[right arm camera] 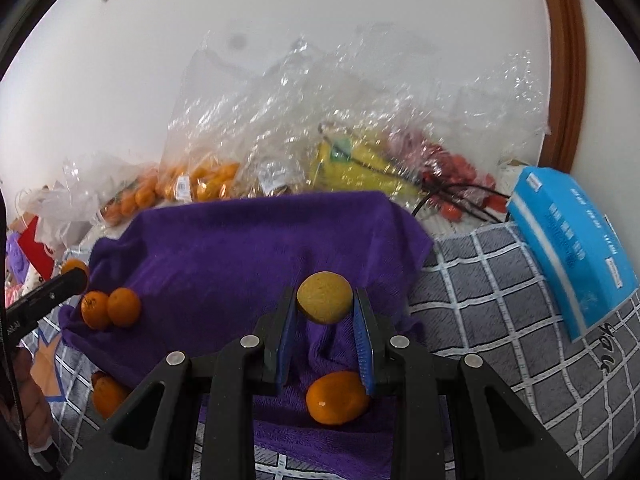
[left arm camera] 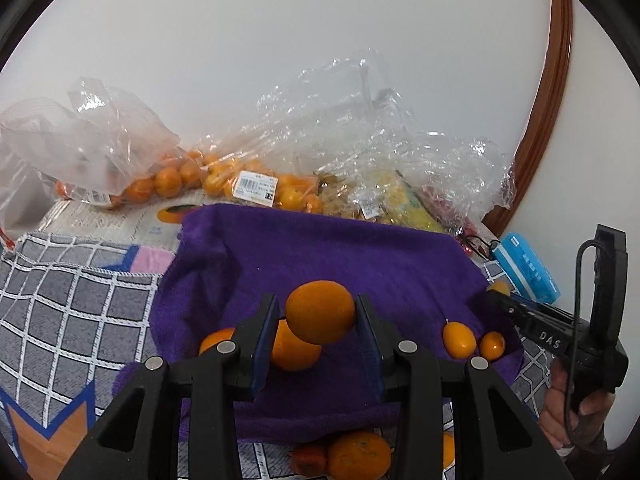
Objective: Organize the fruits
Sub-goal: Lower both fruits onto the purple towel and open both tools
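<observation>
Your left gripper (left arm camera: 318, 312) has its fingers closed on an orange (left arm camera: 320, 311) above the purple towel (left arm camera: 320, 248); your right gripper (right arm camera: 324, 300) likewise grips a yellowish fruit (right arm camera: 324, 297) over the towel's right edge; a few oranges and kumquats (left arm camera: 459, 339) already lie on the towel; most fruit remains in the plastic bags (left arm camera: 224, 176) behind, so sorting looks early.

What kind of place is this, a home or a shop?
Probably a home: a checked cloth covers the surface, shop-labelled fruit bags lie against a plain wall, and a tissue pack sits nearby.
</observation>
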`<state>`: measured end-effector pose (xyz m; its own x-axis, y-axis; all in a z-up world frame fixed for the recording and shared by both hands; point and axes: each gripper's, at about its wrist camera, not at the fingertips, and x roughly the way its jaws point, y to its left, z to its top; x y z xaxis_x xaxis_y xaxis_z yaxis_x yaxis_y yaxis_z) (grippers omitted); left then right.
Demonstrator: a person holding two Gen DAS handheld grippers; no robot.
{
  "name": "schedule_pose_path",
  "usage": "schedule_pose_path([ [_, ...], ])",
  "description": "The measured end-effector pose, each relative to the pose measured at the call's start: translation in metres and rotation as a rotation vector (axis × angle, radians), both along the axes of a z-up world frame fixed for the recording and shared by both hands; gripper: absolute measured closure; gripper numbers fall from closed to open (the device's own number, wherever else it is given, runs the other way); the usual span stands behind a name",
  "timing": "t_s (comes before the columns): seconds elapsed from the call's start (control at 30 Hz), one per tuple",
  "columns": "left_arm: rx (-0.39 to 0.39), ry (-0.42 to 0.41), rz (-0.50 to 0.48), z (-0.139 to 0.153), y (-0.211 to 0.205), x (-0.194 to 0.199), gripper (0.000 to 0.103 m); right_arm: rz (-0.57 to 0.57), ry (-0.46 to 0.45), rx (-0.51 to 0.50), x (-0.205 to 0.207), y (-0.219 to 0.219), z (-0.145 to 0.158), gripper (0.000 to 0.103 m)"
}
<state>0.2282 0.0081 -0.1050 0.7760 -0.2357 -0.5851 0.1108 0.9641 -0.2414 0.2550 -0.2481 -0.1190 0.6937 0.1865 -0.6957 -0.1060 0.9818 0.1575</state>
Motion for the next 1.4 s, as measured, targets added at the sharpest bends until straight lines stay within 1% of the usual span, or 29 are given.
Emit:
schedule_pose_path([
  [0.23,0.039,0.001,-0.003,-0.002,-0.007,0.0,0.066,0.008,0.011,-0.02,0.001,0.006,-0.007,0.076],
  [0.4,0.032,0.016,-0.017,-0.005,-0.009,0.001,0.066,0.004,0.037,-0.016,0.005,0.006,-0.014,0.076],
  [0.47,0.044,0.017,-0.018,-0.007,-0.01,0.001,0.066,0.005,0.045,-0.022,0.006,0.007,-0.016,0.076],
  [0.6,0.073,0.006,0.004,-0.007,-0.01,0.001,0.066,0.01,0.056,-0.04,0.007,0.009,-0.02,0.076],
  [0.63,0.071,0.009,0.001,-0.008,-0.01,0.001,0.066,0.01,0.058,-0.043,0.007,0.01,-0.021,0.076],
  [0.77,0.013,0.037,-0.023,-0.01,-0.006,0.003,0.066,0.013,0.071,-0.051,0.008,0.011,-0.024,0.076],
  [0.97,-0.005,0.048,-0.064,-0.012,-0.012,0.001,0.066,0.016,0.075,-0.092,0.008,0.015,-0.027,0.076],
  [1.13,-0.009,0.072,-0.101,-0.017,-0.02,0.002,0.066,0.015,0.08,-0.099,0.007,0.013,-0.026,0.075],
  [1.23,0.002,0.088,-0.114,-0.021,-0.023,0.003,0.066,0.007,0.074,-0.096,0.006,0.011,-0.024,0.073],
  [1.3,0.001,0.096,-0.119,-0.023,-0.024,0.004,0.066,0.002,0.068,-0.091,0.005,0.01,-0.021,0.07],
  [1.4,0.008,0.117,-0.124,-0.026,-0.025,0.005,0.066,-0.002,0.057,-0.084,0.003,0.009,-0.018,0.069],
])
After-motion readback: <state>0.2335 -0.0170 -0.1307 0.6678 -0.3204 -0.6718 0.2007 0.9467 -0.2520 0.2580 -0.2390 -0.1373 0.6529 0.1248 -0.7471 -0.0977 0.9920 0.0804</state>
